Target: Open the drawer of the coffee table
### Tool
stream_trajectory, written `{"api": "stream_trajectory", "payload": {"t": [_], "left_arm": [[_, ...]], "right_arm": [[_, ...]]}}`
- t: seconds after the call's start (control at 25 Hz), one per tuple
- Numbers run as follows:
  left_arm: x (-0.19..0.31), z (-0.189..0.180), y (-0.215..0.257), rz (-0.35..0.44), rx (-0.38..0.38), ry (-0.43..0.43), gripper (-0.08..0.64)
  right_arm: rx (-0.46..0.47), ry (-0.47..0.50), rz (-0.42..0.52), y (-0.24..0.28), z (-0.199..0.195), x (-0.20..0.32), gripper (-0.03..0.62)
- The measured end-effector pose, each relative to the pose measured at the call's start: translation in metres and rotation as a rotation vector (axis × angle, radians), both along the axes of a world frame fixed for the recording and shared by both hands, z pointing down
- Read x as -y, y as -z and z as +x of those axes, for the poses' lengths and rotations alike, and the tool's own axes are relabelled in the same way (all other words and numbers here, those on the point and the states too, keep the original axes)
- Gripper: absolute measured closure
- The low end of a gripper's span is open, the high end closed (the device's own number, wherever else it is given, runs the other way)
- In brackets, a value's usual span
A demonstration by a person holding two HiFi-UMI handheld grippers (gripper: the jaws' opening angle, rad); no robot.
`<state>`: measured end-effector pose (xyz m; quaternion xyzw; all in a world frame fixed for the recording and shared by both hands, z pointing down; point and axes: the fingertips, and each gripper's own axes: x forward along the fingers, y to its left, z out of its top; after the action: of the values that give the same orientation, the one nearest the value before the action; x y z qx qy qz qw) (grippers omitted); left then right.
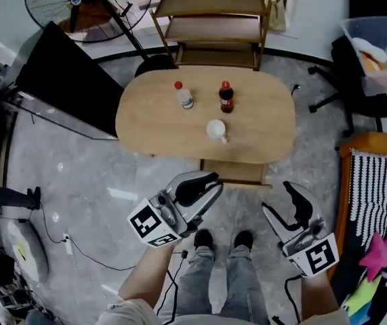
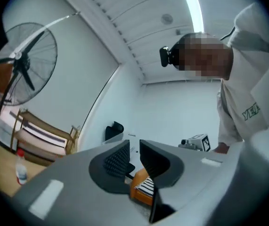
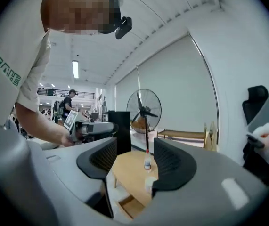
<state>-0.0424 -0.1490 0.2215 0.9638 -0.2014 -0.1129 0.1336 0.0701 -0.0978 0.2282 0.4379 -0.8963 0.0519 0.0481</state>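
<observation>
The oval wooden coffee table point(image 1: 261, 124) stands ahead of me, and its drawer point(image 1: 234, 172) juts out from under the near edge. In the right gripper view the drawer point(image 3: 131, 206) shows as an open wooden box. A clear bottle point(image 1: 184, 95), a dark bottle point(image 1: 226, 97) and a white cup point(image 1: 216, 130) stand on the top. Both grippers are held high above the floor, short of the table. My left gripper point(image 1: 213, 181) point(image 2: 134, 146) shows only a narrow slit between its pads, holding nothing. My right gripper point(image 1: 278, 196) point(image 3: 135, 147) is open and empty.
A standing fan point(image 1: 88, 5) and a wooden shelf point(image 1: 210, 26) stand beyond the table. A black panel point(image 1: 68, 80) leans at the left. An office chair point(image 1: 356, 73) and an orange seat with striped cloth point(image 1: 376, 175) are at the right. Cables point(image 1: 78, 249) cross the floor.
</observation>
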Motion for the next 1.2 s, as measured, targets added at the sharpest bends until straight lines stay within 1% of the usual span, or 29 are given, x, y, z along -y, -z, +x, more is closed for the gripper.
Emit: {"api": "stream_trajectory", "payload": {"t": [0.12,0.28,0.4,0.52,0.56,0.72,0.76,0.8,0.88,0.96,1.08,1.12,1.2], "left_arm": [[0.005,-0.013,0.086,0.067,-0.003,0.033,0.497],[-0.012,-0.027,0.180,0.143,-0.002,0.059,0.497],[-0.028,-0.032,0.232,0.183,-0.004,0.066,0.497],[-0.041,-0.037,0.271,0.216,-0.014,0.090,0.497],[-0.044,-0.038,0.281,0.232,-0.011,0.104,0.497],[-0.053,-0.044,0.299,0.285,0.052,0.153,0.535],[-0.055,-0.046,0.300,0.287,0.061,0.159,0.554],[-0.056,-0.047,0.301,0.287,0.069,0.162,0.558],[-0.059,-0.048,0.299,0.280,0.097,0.163,0.558],[-0.060,-0.045,0.293,0.259,0.145,0.170,0.560],[-0.054,-0.042,0.279,0.205,0.228,0.207,0.560],[-0.051,-0.041,0.274,0.182,0.244,0.216,0.560],[-0.047,-0.038,0.267,0.137,0.250,0.218,0.560]], "right_arm": [[0.016,0.001,0.063,0.085,-0.014,0.003,0.350],[-0.002,-0.005,0.121,0.175,-0.025,-0.009,0.373],[-0.011,0.005,0.146,0.220,-0.037,-0.022,0.382],[-0.006,0.009,0.163,0.252,-0.051,-0.031,0.383],[0.001,0.003,0.169,0.261,-0.054,-0.033,0.394],[0.001,-0.012,0.195,0.284,-0.061,-0.038,0.421],[0.000,-0.017,0.198,0.287,-0.062,-0.039,0.432],[0.001,-0.024,0.200,0.289,-0.061,-0.040,0.439],[0.005,-0.043,0.197,0.293,-0.059,-0.039,0.478],[0.003,-0.062,0.191,0.295,-0.057,-0.036,0.507],[-0.010,-0.084,0.194,0.293,-0.054,-0.029,0.544],[-0.017,-0.091,0.200,0.292,-0.053,-0.026,0.556],[-0.035,-0.110,0.225,0.289,-0.049,-0.023,0.579]]}}
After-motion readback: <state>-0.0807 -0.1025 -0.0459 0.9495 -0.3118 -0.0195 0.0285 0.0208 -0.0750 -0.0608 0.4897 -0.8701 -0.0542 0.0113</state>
